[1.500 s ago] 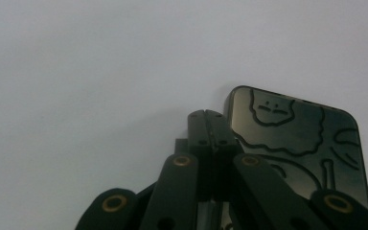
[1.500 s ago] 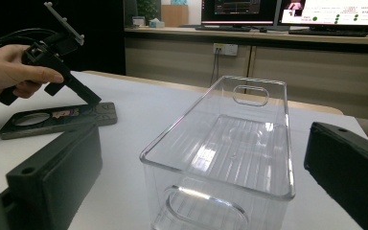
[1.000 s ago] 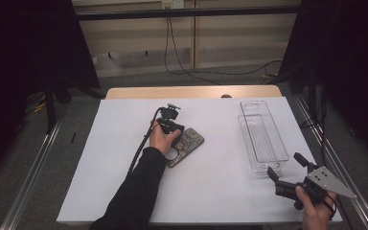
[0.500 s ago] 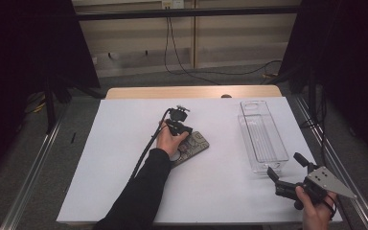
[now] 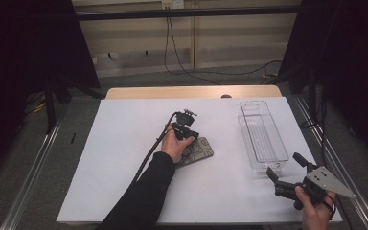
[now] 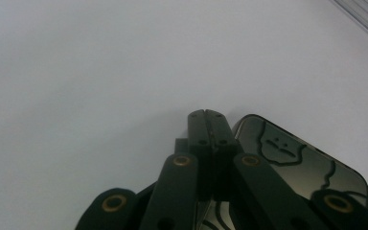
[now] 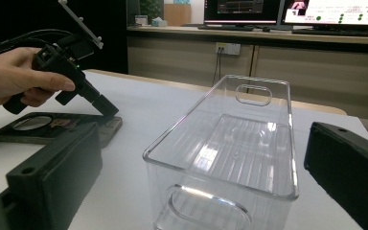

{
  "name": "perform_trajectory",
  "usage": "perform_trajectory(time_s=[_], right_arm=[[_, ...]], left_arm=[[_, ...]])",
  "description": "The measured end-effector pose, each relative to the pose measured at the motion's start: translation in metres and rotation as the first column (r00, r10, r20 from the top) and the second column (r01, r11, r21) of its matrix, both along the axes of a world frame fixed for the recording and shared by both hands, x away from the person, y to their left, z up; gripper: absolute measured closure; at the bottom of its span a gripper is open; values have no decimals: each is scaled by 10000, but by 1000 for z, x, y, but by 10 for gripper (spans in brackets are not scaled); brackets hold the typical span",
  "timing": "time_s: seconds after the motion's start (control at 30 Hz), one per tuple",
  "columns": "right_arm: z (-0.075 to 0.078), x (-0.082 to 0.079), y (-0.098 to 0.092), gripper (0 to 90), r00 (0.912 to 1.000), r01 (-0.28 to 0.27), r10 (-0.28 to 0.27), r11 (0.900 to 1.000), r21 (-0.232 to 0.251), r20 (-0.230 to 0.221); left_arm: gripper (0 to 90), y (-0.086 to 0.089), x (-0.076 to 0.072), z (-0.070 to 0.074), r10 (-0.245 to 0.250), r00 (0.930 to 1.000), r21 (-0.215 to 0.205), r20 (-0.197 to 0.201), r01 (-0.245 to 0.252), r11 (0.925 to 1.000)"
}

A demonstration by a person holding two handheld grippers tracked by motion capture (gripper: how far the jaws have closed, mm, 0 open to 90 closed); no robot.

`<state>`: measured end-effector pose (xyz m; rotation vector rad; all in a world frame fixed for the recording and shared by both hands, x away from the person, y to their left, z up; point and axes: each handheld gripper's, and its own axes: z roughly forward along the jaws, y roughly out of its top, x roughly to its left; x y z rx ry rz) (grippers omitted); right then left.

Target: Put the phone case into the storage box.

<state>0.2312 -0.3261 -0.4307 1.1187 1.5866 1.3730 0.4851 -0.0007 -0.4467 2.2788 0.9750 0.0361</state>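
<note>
A dark flat phone case (image 5: 200,152) with cartoon line drawings lies near the middle of the white table. My left gripper (image 5: 196,137) is shut, with nothing between its jaws, and angles down onto the case's far edge. In the left gripper view the closed tips (image 6: 210,115) meet beside the case (image 6: 311,165). The right gripper view shows the left gripper (image 7: 108,107) with its tip on the case (image 7: 38,128). My right gripper (image 5: 284,166) is held open at the near right corner. Its jaws (image 7: 201,139) point at the near end of a clear plastic bin (image 7: 172,135).
The clear bin (image 5: 242,123) lies lengthwise along the table's right side and has nothing in it. The white table (image 5: 115,158) ends in a wooden strip (image 5: 191,92) at the far side. Metal rails (image 5: 335,163) flank it, and cables (image 5: 182,67) lie on the floor beyond.
My left hand and gripper have shifted to the right across the table, and the phone case has slid right with them. The right gripper has stayed still.
</note>
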Motion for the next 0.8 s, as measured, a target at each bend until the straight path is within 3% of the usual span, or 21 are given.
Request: perform_trajectory(time_s=[0.1,0.43,0.8], right_arm=[[0,0,0,0,10000,4,-4,10000,-7,-3],[0,0,0,0,10000,2,-2,10000,6,-26],[0,0,0,0,10000,4,-4,10000,-16,-6]], left_arm=[[900,-3,-5,0,-12,10000,-124,-43,12,9999],[900,-13,-16,1,-370,9993,67,-12,370,9993],[900,-9,-31,0,-743,9972,-119,-11,743,9972]])
